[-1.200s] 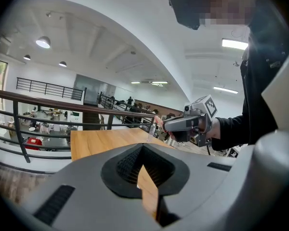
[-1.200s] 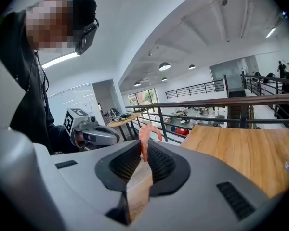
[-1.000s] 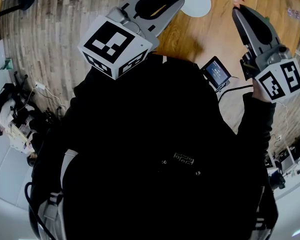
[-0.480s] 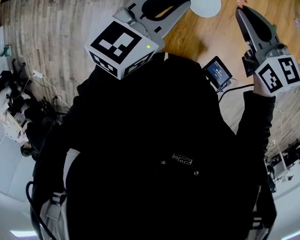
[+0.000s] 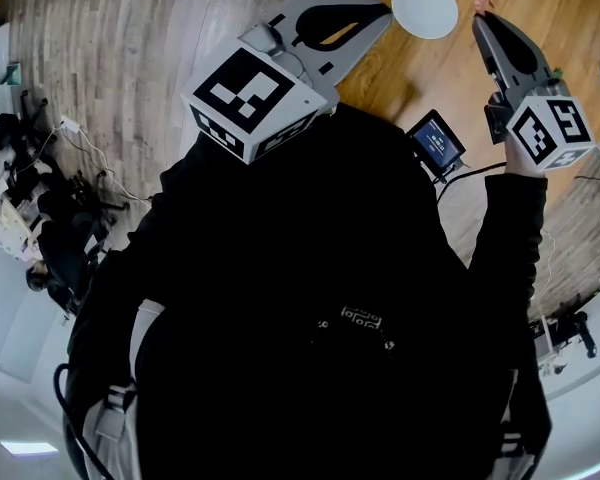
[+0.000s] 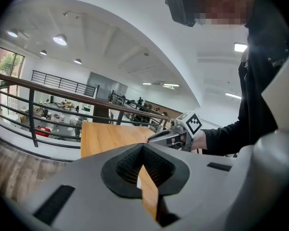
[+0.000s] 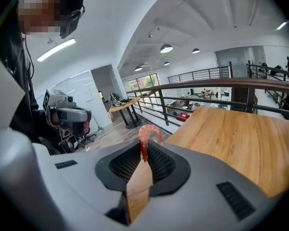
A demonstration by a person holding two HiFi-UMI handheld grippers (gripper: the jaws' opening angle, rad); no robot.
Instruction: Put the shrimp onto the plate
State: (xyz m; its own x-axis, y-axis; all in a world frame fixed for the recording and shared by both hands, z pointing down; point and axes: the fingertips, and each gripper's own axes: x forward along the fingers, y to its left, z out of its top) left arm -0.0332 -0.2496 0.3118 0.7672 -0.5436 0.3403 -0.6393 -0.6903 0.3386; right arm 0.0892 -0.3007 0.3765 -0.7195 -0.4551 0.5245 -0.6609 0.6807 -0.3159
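A white plate [image 5: 424, 6] lies on the wooden table [image 5: 400, 73] at the top of the head view. My right gripper [image 5: 480, 18] is held up just right of the plate and is shut on a pink-orange shrimp [image 5: 483, 4]. In the right gripper view the curled shrimp [image 7: 147, 133] sticks up from the tips of that gripper [image 7: 145, 152]. My left gripper [image 5: 386, 11] hovers left of the plate, shut with nothing in it. The left gripper view shows its tips [image 6: 143, 147] meeting, with the right gripper [image 6: 169, 136] beyond them.
A small screen device [image 5: 435, 143] hangs at the person's chest near the table's edge. The table [image 7: 241, 138] stands beside a dark railing [image 7: 207, 88]. Wood floor [image 5: 130, 58] runs to the left, with cables and gear [image 5: 40, 218] at the far left.
The head camera has swung, so plate and grippers sit a little further right in the view. The right gripper still holds the shrimp beside the plate; the left stays shut.
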